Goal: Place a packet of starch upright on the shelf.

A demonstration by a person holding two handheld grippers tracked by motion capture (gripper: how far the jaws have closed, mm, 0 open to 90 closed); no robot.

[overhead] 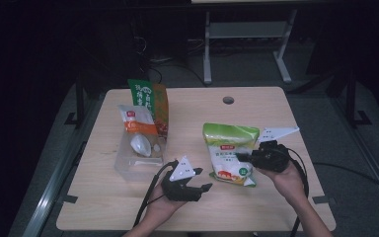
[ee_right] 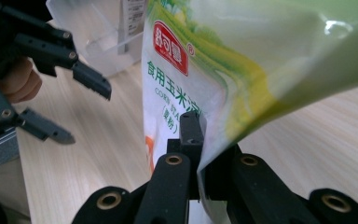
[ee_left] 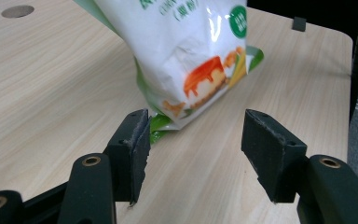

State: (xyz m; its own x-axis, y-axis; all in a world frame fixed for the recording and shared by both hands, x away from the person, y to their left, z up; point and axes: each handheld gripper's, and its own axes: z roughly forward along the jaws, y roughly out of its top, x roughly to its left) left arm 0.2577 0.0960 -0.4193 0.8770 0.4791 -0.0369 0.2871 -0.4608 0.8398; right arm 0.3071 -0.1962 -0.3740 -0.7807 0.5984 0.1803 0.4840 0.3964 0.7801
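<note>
Jaws of the right gripper [overhead: 249, 157] are pinched together on the edge of a green and white starch bag [overhead: 230, 153], as the right gripper view shows close up, with the film caught between the two black pads. That grip seems meant to keep the bag propped up on the table [overhead: 256, 207]; the bag leans with its bottom corner resting on the wood near the middle of the tabletop.

Just left of the bag, the left gripper [overhead: 202, 180] has its jaws spread wide and holds nothing. In the left gripper view the two pads frame the bag's lower corner [ee_left: 168, 123], which lies a little beyond them, not touching. The gripper looks placed to take that corner, perhaps so both hands can carry or steady the bag.

Farther left of the bag sits a clear bin [overhead: 138, 158]. It holds a white pouch with an orange band [overhead: 138, 123] and a taller green and orange packet [overhead: 150, 98] standing at its far end. A pale rounded item [overhead: 140, 144] lies in the bin too; what it is cannot be made out.

Print on the bag is partly cut off in both gripper views. The room beyond the table is dark, and the person's arms are cropped at the bottom edge.
</note>
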